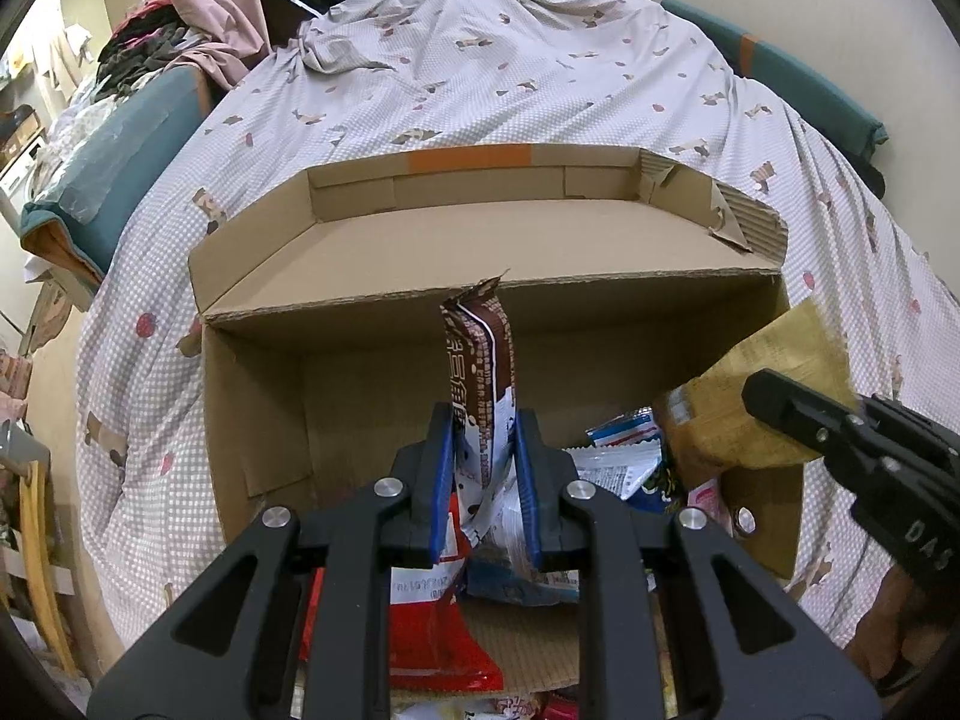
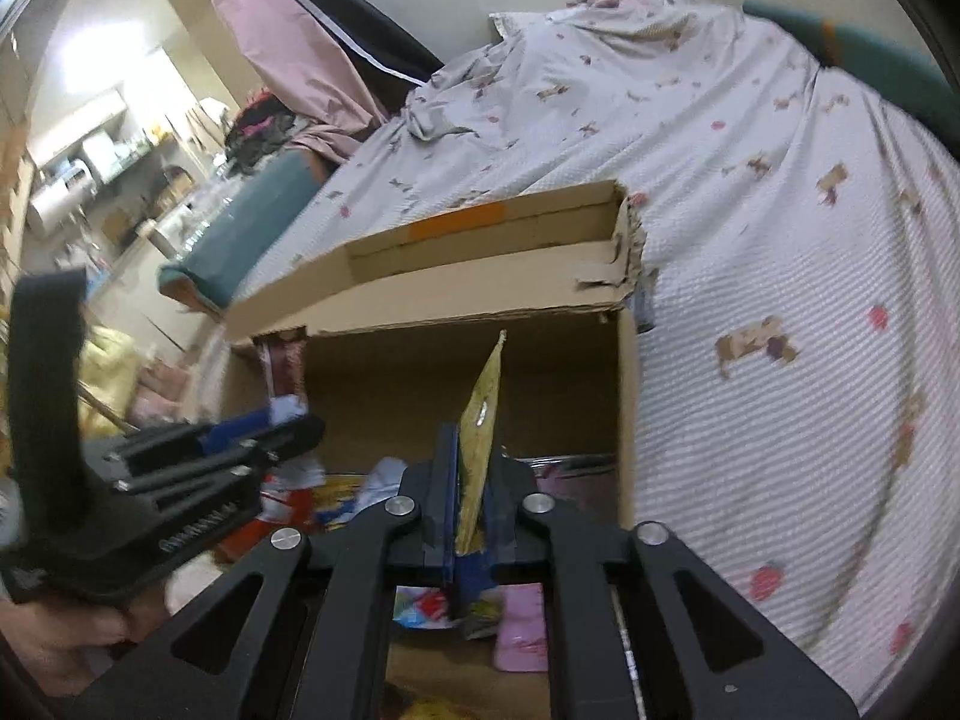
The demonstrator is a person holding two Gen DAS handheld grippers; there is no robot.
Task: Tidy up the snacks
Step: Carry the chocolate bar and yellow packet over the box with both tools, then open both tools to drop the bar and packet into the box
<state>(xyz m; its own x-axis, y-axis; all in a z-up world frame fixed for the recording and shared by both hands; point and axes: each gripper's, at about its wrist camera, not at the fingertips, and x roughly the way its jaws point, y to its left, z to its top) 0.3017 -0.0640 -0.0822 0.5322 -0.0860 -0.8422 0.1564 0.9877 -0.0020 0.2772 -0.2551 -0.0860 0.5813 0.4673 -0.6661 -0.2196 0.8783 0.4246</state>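
A bed (image 1: pixel 540 78) covered by a pale checked sheet with small animal prints fills most of both views. A teal cushion (image 1: pixel 114 168) lies along its left edge, with heaped clothes (image 1: pixel 144 54) behind it.

On the bed stands an open cardboard box (image 1: pixel 252 420), its far flap (image 1: pixel 480 252) folded outward and flat, with a strip of orange tape (image 1: pixel 468 155) on the flap's far rim. The flap's right corner is torn and ragged.

Loose snack packets cover the box floor: a red and white packet (image 1: pixel 438 630) lies nearest the left wrist camera, blue and white packets (image 1: pixel 624 462) lie toward the right side, and a pink packet (image 2: pixel 522 630) shows in the right wrist view.

The left gripper (image 1: pixel 483 438) is over the box, its blue-padded fingers pressed onto a brown and white snack packet (image 1: pixel 477 372). That packet stands upright between the pads, its crimped top reaching the level of the box's far rim.

The right gripper (image 2: pixel 471 468) is over the right part of the box, its fingers pinching a yellow snack packet (image 2: pixel 480 414). The packet is seen edge-on in the right wrist view, rising tilted from the pads; in the left wrist view its broad face shows at the box's right wall. The two held packets are apart from each other.
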